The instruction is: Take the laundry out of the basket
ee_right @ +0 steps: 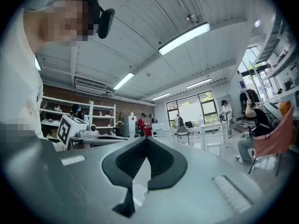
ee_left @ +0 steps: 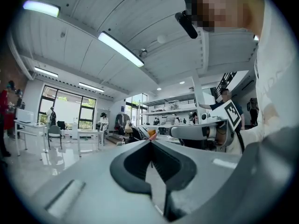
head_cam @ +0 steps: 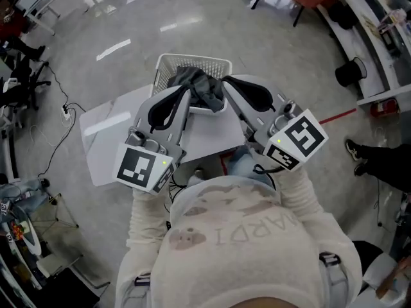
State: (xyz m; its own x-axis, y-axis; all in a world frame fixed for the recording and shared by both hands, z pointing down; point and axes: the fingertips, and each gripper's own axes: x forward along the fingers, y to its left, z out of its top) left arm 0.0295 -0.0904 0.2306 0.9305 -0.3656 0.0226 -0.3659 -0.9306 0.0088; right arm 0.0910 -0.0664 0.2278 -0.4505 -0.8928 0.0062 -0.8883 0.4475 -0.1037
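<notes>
A white slatted laundry basket (head_cam: 168, 64) stands beyond the far edge of a low white table (head_cam: 119, 128), with dark grey laundry (head_cam: 200, 85) heaped in it. I hold both grippers level above the table, tips toward the basket. My left gripper (head_cam: 186, 90) has its tips just short of the laundry's left side, and its jaws meet with nothing between them (ee_left: 150, 141). My right gripper (head_cam: 226, 82) is at the laundry's right side, also shut and empty (ee_right: 146, 139). Whether either tip touches the cloth is not clear. Both gripper views look out across the room, so neither shows the basket.
A black cable (head_cam: 56, 111) trails over the grey floor at the left. At the right are a black hat-shaped object (head_cam: 351, 73), a red floor line (head_cam: 337, 115), a white bench and someone's shoe (head_cam: 354, 150). Far across the room are tables, chairs, shelves and people.
</notes>
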